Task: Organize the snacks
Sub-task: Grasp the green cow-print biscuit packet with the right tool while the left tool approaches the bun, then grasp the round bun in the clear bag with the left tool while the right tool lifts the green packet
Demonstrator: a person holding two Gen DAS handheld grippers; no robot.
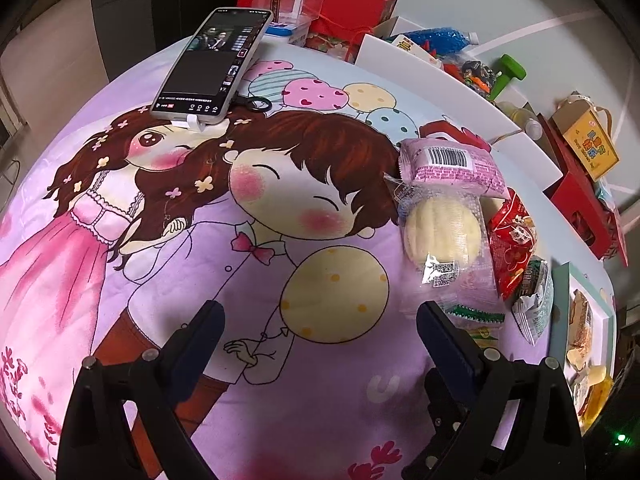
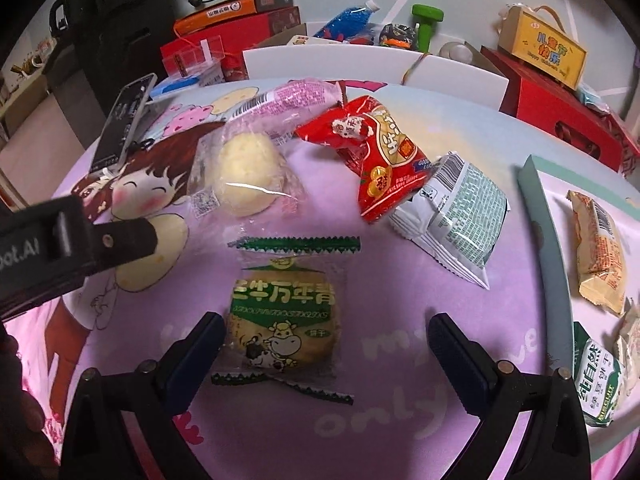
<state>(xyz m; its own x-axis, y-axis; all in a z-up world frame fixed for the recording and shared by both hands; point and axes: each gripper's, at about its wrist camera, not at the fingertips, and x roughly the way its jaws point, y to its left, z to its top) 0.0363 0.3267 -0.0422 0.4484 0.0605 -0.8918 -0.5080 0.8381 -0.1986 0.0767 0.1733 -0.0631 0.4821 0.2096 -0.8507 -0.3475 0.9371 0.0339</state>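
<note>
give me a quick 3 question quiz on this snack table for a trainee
1. True or false: the right gripper is shut on the green cow biscuit packet.
2. Multiple choice: the red snack packet overlaps which item? A) the phone B) the white and green packet C) the green dumbbell
3. Fill in: the phone leans on a small white ____.

Key
1. False. The jaws stand open, and the packet lies flat on the cartoon cloth between them.
2. B. Its lower corner lies over that packet's top edge.
3. Stand.
</note>
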